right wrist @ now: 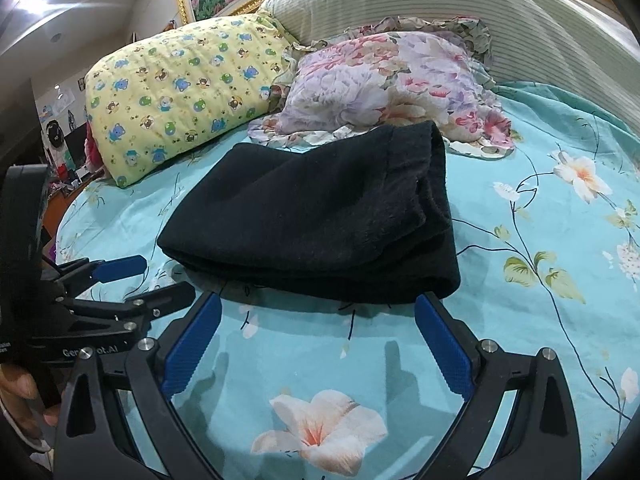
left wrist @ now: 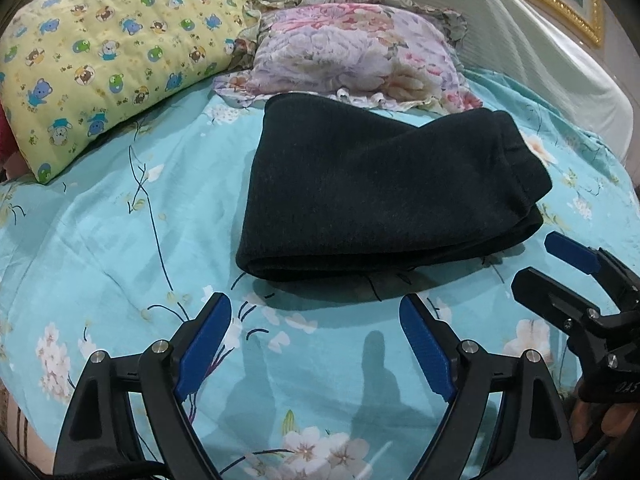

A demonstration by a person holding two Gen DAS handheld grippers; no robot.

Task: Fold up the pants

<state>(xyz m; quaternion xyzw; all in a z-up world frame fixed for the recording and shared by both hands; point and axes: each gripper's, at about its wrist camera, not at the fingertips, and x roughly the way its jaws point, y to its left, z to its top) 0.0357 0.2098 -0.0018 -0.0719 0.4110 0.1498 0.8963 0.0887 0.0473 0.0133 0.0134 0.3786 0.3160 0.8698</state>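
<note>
Black pants (left wrist: 384,196) lie folded into a thick bundle on your bed (left wrist: 100,240), over the turquoise flowered sheet, just in front of the flowered pillow (left wrist: 352,60), with the yellow bear-print pillow (left wrist: 108,60) off to the left. In your left wrist view, your left gripper (left wrist: 316,320) hangs just short of the pants' near folded edge, its blue fingers (left wrist: 204,344) spread wide and gripping nothing. Your right gripper (left wrist: 560,264) shows at the right edge, also parted and empty.

In your right wrist view, the pants (right wrist: 312,216) sit in the same place, the layered ends stacked toward the right. Your right gripper (right wrist: 320,312) is released, its fingers (right wrist: 444,340) apart, one tip close to the bundle's near right corner. Your left gripper (right wrist: 140,276) enters from the left, spread and empty, near the bundle's left corner.
</note>
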